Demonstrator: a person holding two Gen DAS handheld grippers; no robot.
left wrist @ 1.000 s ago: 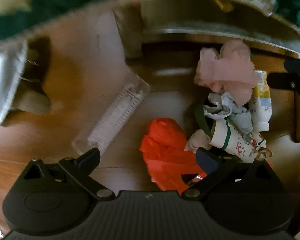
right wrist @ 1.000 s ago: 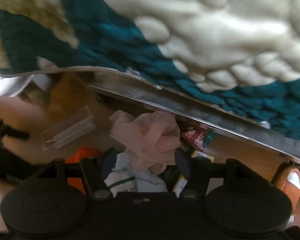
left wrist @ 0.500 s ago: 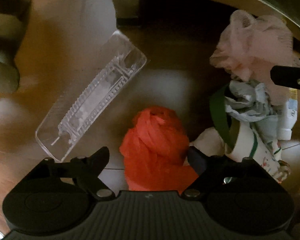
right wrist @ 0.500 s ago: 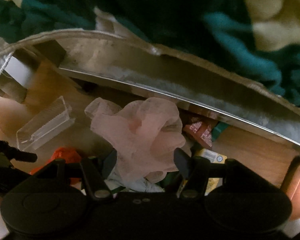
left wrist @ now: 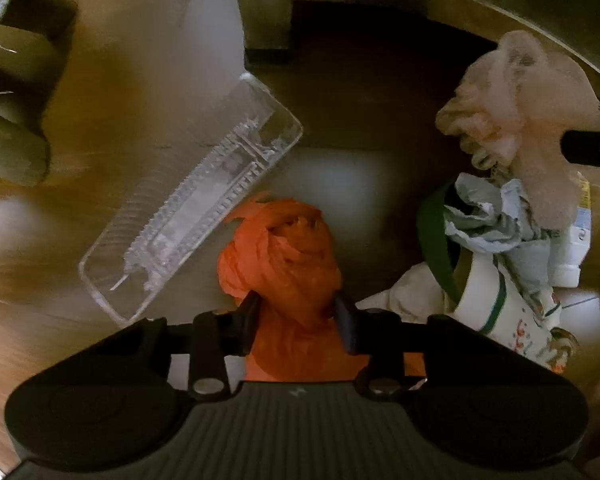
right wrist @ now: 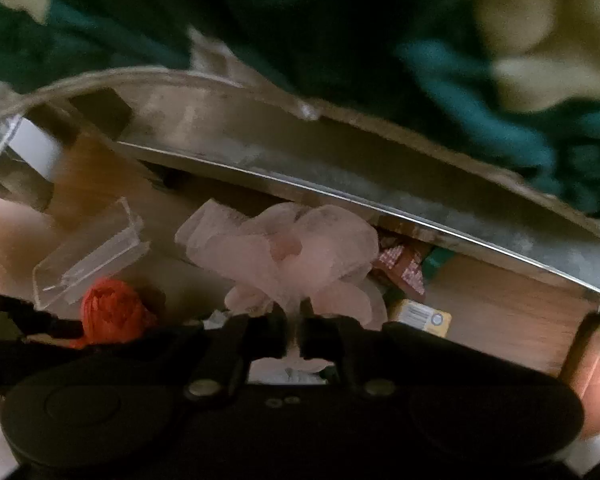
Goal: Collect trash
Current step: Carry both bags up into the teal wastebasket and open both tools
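Crumpled orange plastic bag [left wrist: 284, 248], twisted into a wrinkled ball, pinched at its lower neck by the left gripper [left wrist: 296, 320], black fingers pressed into both sides. Lying at ten o'clock from the bag, just beside it: clear ribbed rectangular plastic tray [left wrist: 188, 220], glossy, on the brown wooden floor [left wrist: 132, 72]. Heaped at three o'clock from the bag: white paper cup with green rim and red-green print [left wrist: 496, 300], stuffed with creased grey-white paper [left wrist: 492, 220]; print too small to read. Above the cup, at one o'clock: pale pink gauzy mesh wad [left wrist: 516, 120], soft and ruffled. Standing behind the pile: white plastic tube with yellow label [left wrist: 572, 248], lettering illegible.

Seen from the right wrist: same pink mesh wad [right wrist: 296, 256] nipped at its lower edge by the right gripper [right wrist: 294, 340], fingers nearly together on thin fabric. Placed at three o'clock from the wad: red-and-white patterned wrapper [right wrist: 404, 272]; below that, yellow box with barcode label [right wrist: 424, 316]. Orange bag [right wrist: 112, 312] at nine o'clock, clear tray [right wrist: 88, 260] above it. Curving across the upper view: grey metal rail [right wrist: 340, 184], teal and cream knitted blanket [right wrist: 500, 80] over it.
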